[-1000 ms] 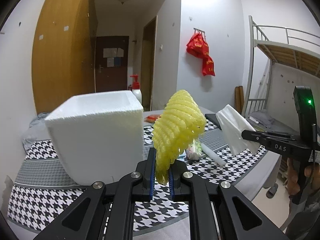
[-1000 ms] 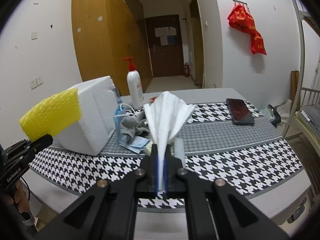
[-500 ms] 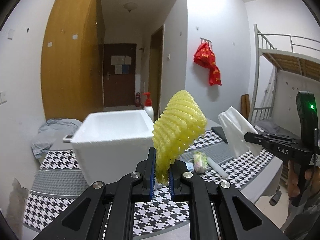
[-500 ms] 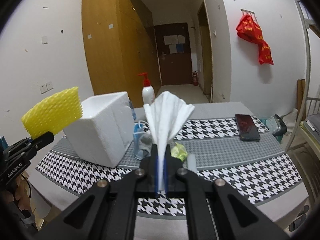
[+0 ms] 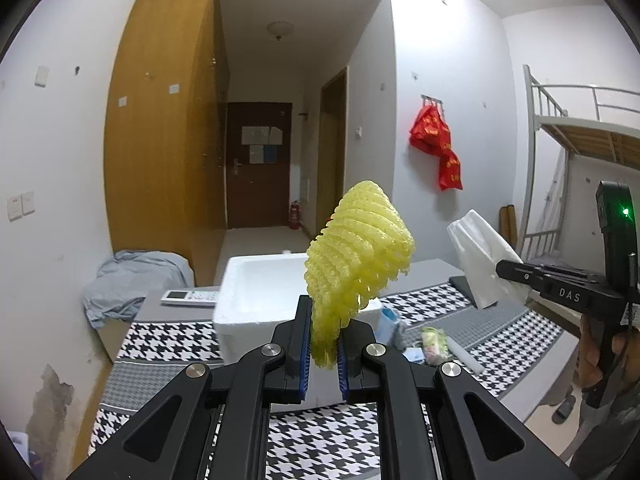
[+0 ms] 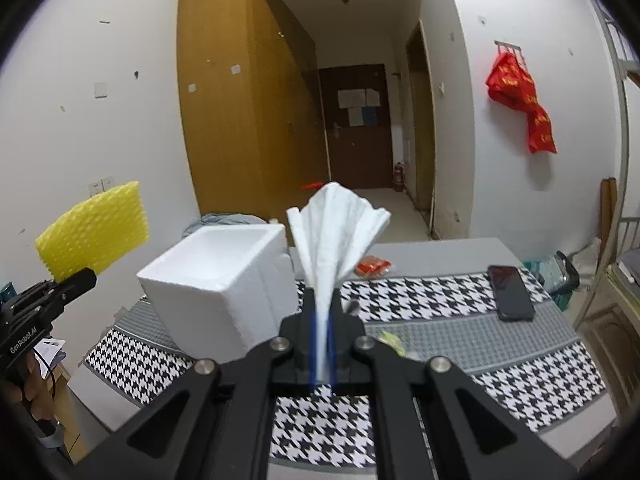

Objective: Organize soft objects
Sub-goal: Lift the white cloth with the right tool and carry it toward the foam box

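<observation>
My left gripper (image 5: 322, 354) is shut on a yellow foam net sleeve (image 5: 358, 256), which stands up from the pads and shows again at the left of the right wrist view (image 6: 94, 232). My right gripper (image 6: 323, 346) is shut on a white folded cloth (image 6: 334, 236) that fans out upward; the left wrist view shows that cloth (image 5: 478, 258) at the right. Both are held in the air above the table. An open white foam box (image 6: 218, 276) stands on the houndstooth tablecloth (image 6: 424, 300), ahead of both grippers (image 5: 260, 280).
Beside the box lie a small green-yellow packet (image 5: 434, 340), a white roll (image 5: 464, 354) and a blue item (image 5: 390, 318). A black phone (image 6: 512, 292) and a red packet (image 6: 372, 266) rest on the table. A remote (image 5: 190, 297) and grey cloth (image 5: 134, 280) lie left. Bunk bed stands at right.
Both grippers have risen with their loads, so the box's open top now shows and the table sits lower in view. Both grips are unchanged.
</observation>
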Demonstrator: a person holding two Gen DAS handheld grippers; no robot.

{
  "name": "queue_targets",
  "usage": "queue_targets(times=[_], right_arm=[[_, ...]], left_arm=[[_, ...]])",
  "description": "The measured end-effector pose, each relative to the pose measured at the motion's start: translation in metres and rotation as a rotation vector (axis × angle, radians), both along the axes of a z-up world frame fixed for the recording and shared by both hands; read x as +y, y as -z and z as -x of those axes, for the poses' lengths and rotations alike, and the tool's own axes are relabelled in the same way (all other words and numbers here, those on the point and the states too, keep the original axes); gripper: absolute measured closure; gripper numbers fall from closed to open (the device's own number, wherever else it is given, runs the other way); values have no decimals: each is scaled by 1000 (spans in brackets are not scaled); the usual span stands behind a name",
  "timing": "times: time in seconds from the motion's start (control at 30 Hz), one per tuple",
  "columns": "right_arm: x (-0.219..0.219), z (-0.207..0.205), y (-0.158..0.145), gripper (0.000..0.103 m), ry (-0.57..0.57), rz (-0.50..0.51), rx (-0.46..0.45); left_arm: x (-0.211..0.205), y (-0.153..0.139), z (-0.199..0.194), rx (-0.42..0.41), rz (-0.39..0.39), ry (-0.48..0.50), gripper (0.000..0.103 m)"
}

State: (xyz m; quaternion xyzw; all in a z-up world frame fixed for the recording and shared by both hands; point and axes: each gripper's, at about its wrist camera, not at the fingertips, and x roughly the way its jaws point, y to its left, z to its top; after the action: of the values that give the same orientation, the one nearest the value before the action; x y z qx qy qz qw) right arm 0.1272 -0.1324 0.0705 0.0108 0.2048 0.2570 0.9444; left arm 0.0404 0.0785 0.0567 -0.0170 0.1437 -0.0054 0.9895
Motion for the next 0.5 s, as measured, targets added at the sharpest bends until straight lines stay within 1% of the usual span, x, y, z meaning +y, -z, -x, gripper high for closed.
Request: queue_targets(times=[0.2, 0.5], right_arm=[[20, -3, -10, 97, -53, 5, -32], [48, -9, -15, 97, -116, 10, -45]], left_arm=[[12, 0, 3, -1, -11, -45, 91], [28, 1, 7, -3, -13, -103, 91]])
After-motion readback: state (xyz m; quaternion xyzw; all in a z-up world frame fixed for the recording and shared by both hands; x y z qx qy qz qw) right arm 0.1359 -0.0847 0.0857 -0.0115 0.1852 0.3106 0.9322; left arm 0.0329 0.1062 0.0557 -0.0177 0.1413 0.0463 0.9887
